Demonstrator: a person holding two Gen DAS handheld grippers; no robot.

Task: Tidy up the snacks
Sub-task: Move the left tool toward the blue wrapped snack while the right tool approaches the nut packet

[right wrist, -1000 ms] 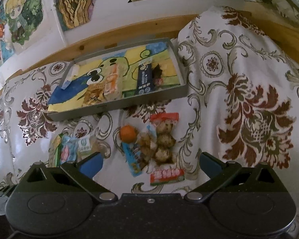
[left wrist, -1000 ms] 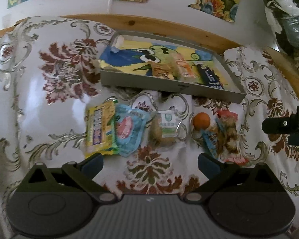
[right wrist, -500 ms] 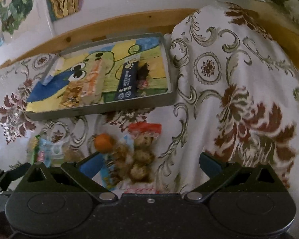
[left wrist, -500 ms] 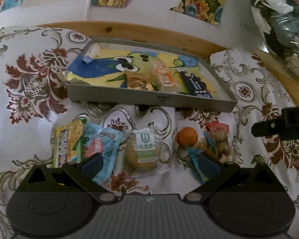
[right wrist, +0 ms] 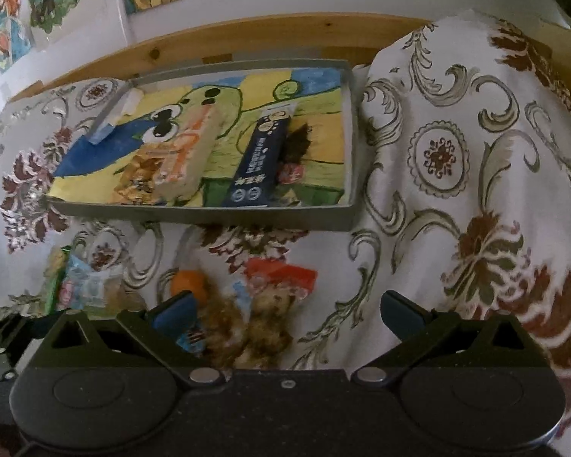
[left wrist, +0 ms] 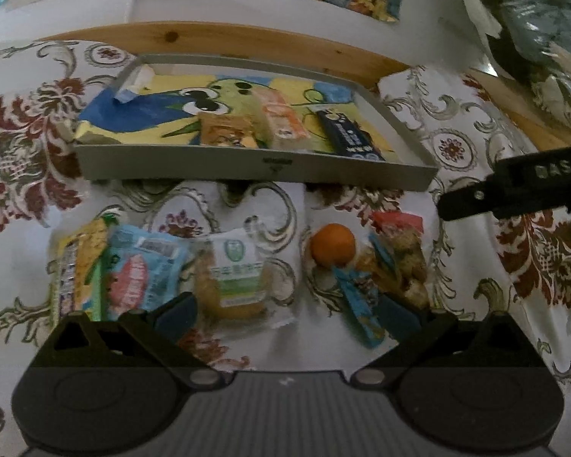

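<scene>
the tray (left wrist: 255,169) sits at the back of your desk (left wrist: 26,236), just before the wooden rail (left wrist: 247,40). in it, left to right: a biscuit pack (left wrist: 224,133), a wafer bar (left wrist: 285,122), a long box (left wrist: 348,135). in front of the tray a row of snacks lies on the cloth: corn pack (left wrist: 82,266) far left, then a jelly pouch (left wrist: 144,270), a cake pack (left wrist: 238,274), an orange (left wrist: 332,244), and a nut bag (left wrist: 403,262) at the right end.
</scene>
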